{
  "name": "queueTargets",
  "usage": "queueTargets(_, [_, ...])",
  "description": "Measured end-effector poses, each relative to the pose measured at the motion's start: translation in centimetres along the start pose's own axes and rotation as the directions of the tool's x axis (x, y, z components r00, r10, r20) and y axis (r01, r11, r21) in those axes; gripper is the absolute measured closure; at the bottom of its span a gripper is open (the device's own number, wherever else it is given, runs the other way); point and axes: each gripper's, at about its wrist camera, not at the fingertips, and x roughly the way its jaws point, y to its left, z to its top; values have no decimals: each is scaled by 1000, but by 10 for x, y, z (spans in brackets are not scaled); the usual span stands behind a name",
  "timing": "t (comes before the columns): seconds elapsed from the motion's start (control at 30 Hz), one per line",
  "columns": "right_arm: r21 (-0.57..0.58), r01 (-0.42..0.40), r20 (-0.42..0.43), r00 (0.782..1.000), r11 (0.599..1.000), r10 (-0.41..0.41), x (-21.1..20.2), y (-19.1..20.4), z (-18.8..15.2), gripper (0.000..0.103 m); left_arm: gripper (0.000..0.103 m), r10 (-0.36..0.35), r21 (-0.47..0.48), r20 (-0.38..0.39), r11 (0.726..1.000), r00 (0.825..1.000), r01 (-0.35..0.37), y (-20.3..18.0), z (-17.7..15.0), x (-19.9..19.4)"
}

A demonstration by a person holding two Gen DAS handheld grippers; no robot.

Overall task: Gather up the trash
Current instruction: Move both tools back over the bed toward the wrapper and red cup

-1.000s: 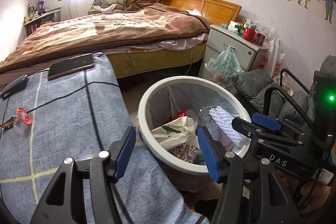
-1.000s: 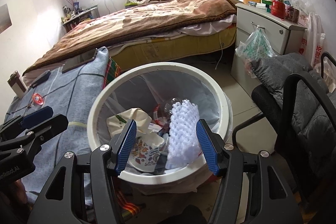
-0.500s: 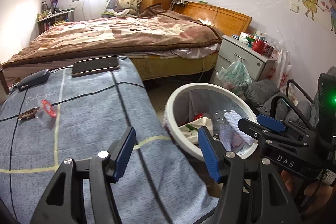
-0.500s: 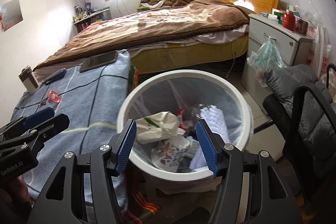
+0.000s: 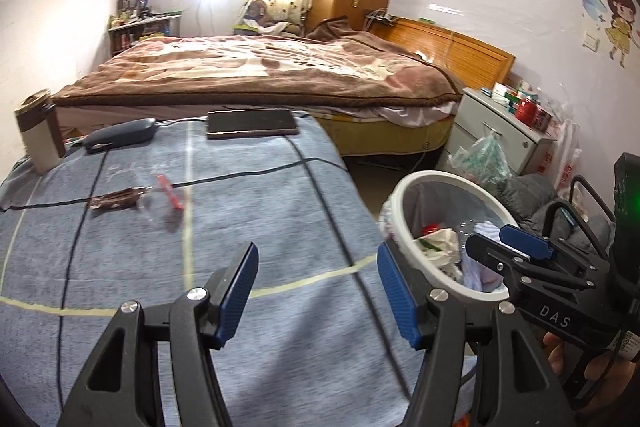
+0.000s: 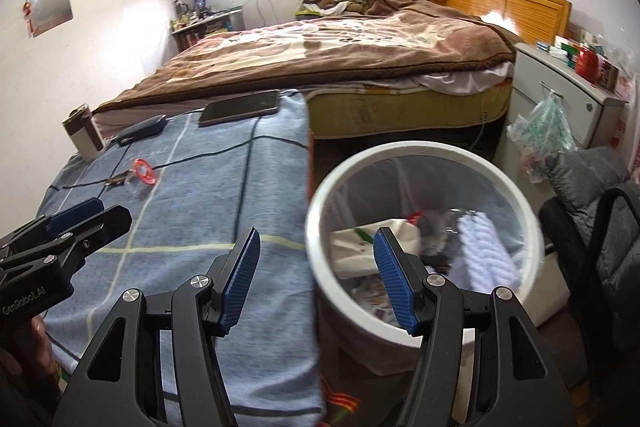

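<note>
Tongs, left point(image 5: 316, 291): nearest item, at 6 o'clock in the left wrist view; jaws spread wide, nothing held, poised over the blue checked cloth of the table point(image 5: 280, 235).

Tongs, right point(image 6: 316, 279): 6 o'clock in the right wrist view; jaws likewise wide apart and empty, straddling the table edge and the bin rim.

Bin point(image 6: 420, 151): white rim, clear liner, on the floor just beside the table's right edge. Contents: crumpled paper, white foam netting point(image 6: 484, 251), printed wrappers.

Trash remaining, mid-table, toward 10 o'clock from the left tongs: brown wrapper point(image 5: 118, 197), flat on the cloth; red ring-shaped scrap point(image 5: 170, 187) with clear film, just beside it.

Handling note (judgement): step in hand is the reach for these last scraps. Left tongs sit closer. Approach low, jaws on either side of the wrapper's narrow width, close without pinching the cloth.

Not trash, far edge, 11 to 12 o'clock: dark case point(image 5: 120, 137), phone point(image 5: 252, 123), tumbler point(image 5: 38, 131). Leave these.

Bed point(image 5: 260, 75): beyond the table.
</note>
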Motion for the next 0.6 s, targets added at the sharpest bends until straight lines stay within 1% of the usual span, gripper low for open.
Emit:
queueTargets(0.3, [-50, -51, -10, 999, 997, 51, 10, 36, 3, 42, 39, 64, -48, 12, 997, 998, -63, 46, -2, -13])
queueTargets(0.6, [-116, -123, -42, 992, 986, 119, 35, 85, 10, 42, 38, 169, -125, 5, 978, 986, -167, 117, -4, -22])
